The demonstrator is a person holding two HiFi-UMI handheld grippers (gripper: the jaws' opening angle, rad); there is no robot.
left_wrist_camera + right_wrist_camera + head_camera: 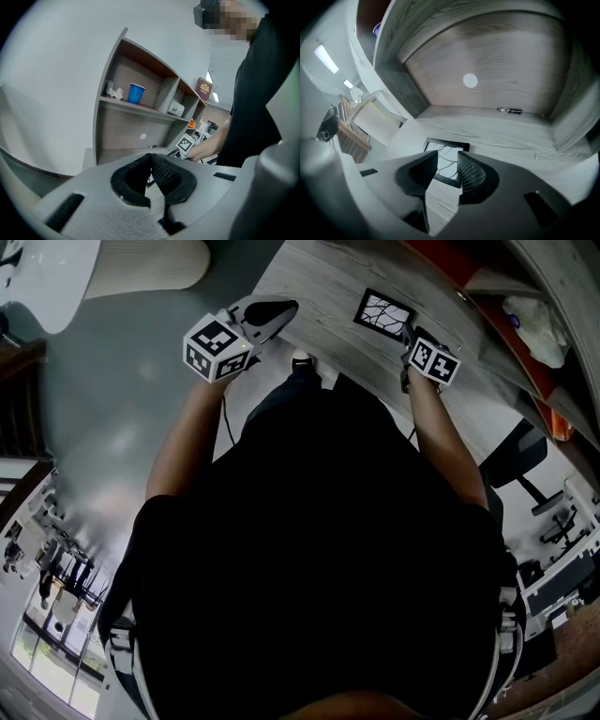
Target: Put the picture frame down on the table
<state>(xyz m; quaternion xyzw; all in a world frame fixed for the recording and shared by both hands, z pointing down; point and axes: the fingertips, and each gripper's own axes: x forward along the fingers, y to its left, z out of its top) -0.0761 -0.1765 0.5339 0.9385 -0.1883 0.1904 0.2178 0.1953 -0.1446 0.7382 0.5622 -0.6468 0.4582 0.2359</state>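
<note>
Beyond right gripper [448, 154], black picture frame [383, 312] with cracked-line print lies on table [314, 292].

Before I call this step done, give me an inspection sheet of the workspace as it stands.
Surface: wood-grain table.
Job's things: picture frame lies flat on the table, gripped by nothing.
Clutter: small dark pen-like item at the table's back; blue cup on the shelf.
Grippers: left gripper shut, empty; right gripper jaws apart, pressing on nothing, frame seen beyond them.
Cables: thin dark cable beside the left forearm.
Surroundings: shelf unit above the table; office chair.
</note>
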